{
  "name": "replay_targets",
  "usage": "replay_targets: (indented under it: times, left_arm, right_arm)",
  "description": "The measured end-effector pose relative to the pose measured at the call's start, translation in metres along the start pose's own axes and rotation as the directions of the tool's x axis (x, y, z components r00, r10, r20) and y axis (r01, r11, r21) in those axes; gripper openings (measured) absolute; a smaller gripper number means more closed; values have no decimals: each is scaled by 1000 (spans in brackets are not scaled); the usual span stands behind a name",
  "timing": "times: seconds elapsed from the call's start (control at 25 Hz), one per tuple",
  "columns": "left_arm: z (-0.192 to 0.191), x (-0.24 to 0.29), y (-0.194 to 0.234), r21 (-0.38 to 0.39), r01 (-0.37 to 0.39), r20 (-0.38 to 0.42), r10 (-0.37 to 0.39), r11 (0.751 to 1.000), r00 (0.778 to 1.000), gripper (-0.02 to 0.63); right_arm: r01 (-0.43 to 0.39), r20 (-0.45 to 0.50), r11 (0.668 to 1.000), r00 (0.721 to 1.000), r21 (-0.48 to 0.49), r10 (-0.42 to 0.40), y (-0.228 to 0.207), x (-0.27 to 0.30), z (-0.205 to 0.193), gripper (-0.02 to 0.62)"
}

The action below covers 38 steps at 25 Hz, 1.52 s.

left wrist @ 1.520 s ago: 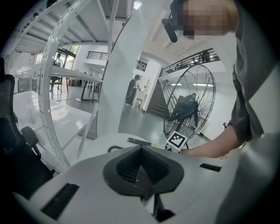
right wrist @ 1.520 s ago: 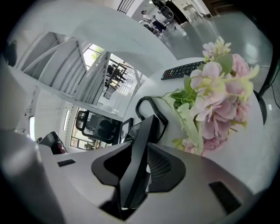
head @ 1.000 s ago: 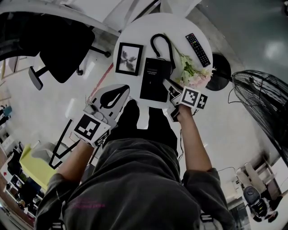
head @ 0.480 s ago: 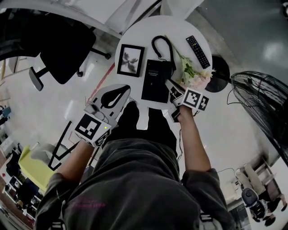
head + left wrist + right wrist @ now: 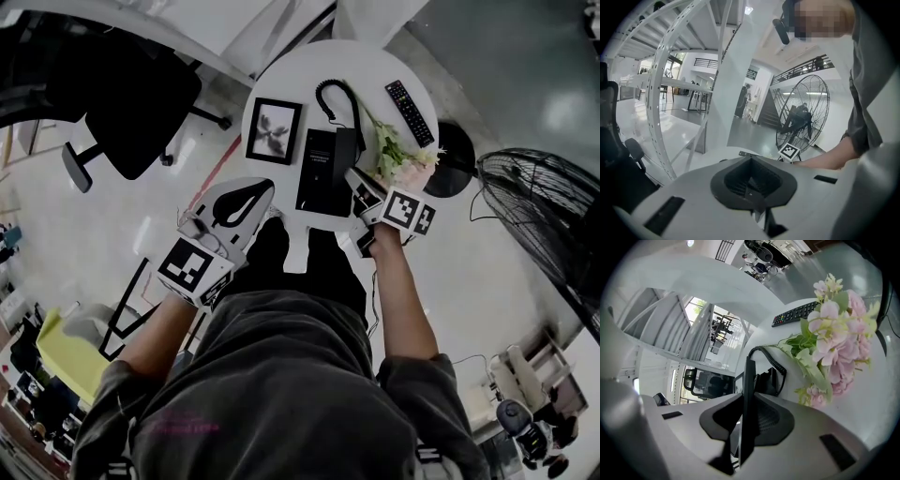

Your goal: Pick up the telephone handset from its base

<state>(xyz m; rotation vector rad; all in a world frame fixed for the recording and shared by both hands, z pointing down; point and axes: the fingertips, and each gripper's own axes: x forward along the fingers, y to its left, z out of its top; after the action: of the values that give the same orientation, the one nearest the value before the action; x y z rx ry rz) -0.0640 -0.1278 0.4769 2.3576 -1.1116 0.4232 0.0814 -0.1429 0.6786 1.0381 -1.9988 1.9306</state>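
Your right gripper (image 5: 357, 181), jaws just closing, clamps handset (image 5: 345, 150) edge-up along base (image 5: 317, 173) right side, pointing away; left gripper (image 5: 257, 193) clenched, empty; base print unreadable.

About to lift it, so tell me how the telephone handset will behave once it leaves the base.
The handset, between the right gripper's jaws, which have just been closing, looks rigid and slim, so probably light and stiff. Its coiled cord will likely stretch and tug back. The smooth black shell may slip or twist in the pads.
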Motion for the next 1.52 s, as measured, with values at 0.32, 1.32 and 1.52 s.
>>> replay_targets:
  times: [0.32,1.32,1.52]
  left_arm:
    - [9,-8,-2,12,0,18,0,1000,1000,14]
    - [62,-45,-31,132,33,142,-51,991,989,14]
    - [67,-54,-40,188,42,156,-73,981,985,14]
  right_arm:
    - [-6,22,1000,1000,-30,7,15,-8,4,75]
    - [-80,213,984,970,-160,114,111,-101,42,76]
    - [-99,251,980,958,-173,141,126,-118,40,77]
